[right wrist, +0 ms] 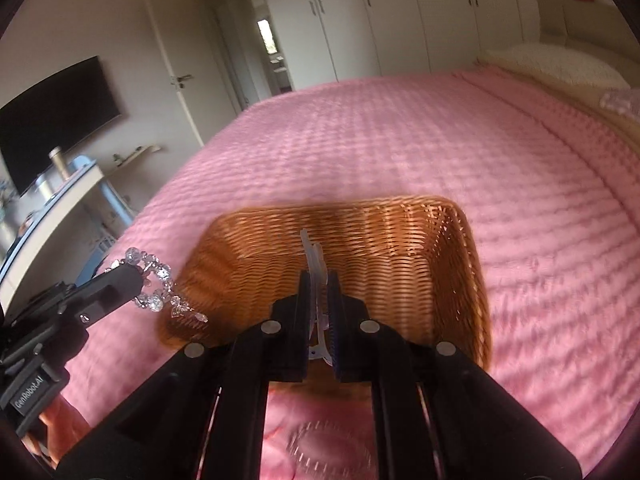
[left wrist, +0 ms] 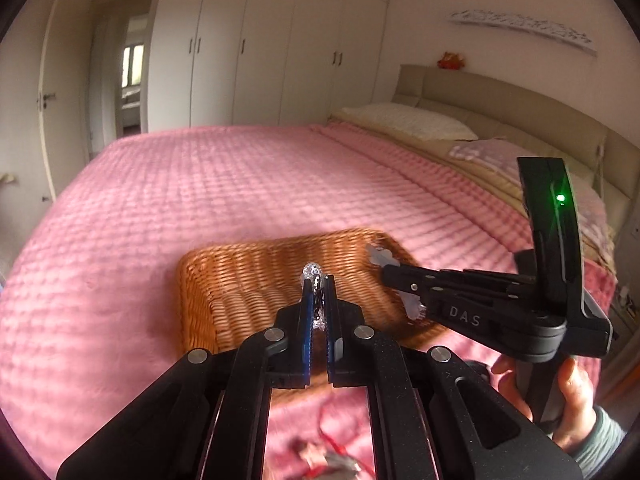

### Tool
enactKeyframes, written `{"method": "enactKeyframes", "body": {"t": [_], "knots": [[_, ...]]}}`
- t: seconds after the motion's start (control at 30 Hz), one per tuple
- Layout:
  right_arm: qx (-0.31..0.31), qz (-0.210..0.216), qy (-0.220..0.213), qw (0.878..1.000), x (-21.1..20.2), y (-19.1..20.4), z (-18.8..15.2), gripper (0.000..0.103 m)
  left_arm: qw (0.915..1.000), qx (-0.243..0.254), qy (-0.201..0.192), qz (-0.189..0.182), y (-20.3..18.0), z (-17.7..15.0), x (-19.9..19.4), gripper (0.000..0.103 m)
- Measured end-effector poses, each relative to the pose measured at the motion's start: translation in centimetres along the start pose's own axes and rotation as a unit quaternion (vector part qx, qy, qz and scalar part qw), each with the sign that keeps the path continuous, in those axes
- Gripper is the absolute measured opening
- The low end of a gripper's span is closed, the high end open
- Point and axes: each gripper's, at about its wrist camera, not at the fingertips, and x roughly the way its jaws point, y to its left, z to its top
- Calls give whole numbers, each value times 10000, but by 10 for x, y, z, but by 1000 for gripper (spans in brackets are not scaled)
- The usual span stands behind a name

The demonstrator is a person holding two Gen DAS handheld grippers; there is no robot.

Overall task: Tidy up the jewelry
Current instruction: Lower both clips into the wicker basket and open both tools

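Wicker basket (right wrist: 360, 264): one; crystal bracelet (right wrist: 154, 280): one.

Both wrist views look down along their claws, close above one shared, somewhat blurred wicker basket (left wrist: 288, 280).

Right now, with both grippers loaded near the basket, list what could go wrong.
1. The crystal bracelet dangles loose from the left gripper; its hanging charm could snag the basket rim.
2. The right gripper pinches a thin pale piece by its edge; it might slip or bend.
3. More jewelry lies blurred on the bedspread beneath the grippers and could get knocked.
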Motion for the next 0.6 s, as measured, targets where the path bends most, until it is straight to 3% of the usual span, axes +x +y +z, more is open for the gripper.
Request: {"method": "enactKeyframes", "body": {"t": [0.17,0.4,0.47,0.5,0.57,0.6], "knots": [[132,-199,494,9985,42,-15,-3,7,9992,-153,348,129,19,-8,44,3],[56,-495,823,9954,59,-16,-14,7,9960,-199,848,219,23,-24,73,4],[34,-460,832,9955,58,-16,-13,8,9960,-203,849,214,24,-25,71,11],[54,-440,856,9953,56,-16,-14,15,9964,-179,798,231,24,-25,68,16],[115,-367,816,9959,49,-17,-15,32,9971,-182,695,264,24,-23,60,42],[144,-329,757,9965,42,-18,-15,45,9975,-220,629,229,24,-22,52,44]]}}
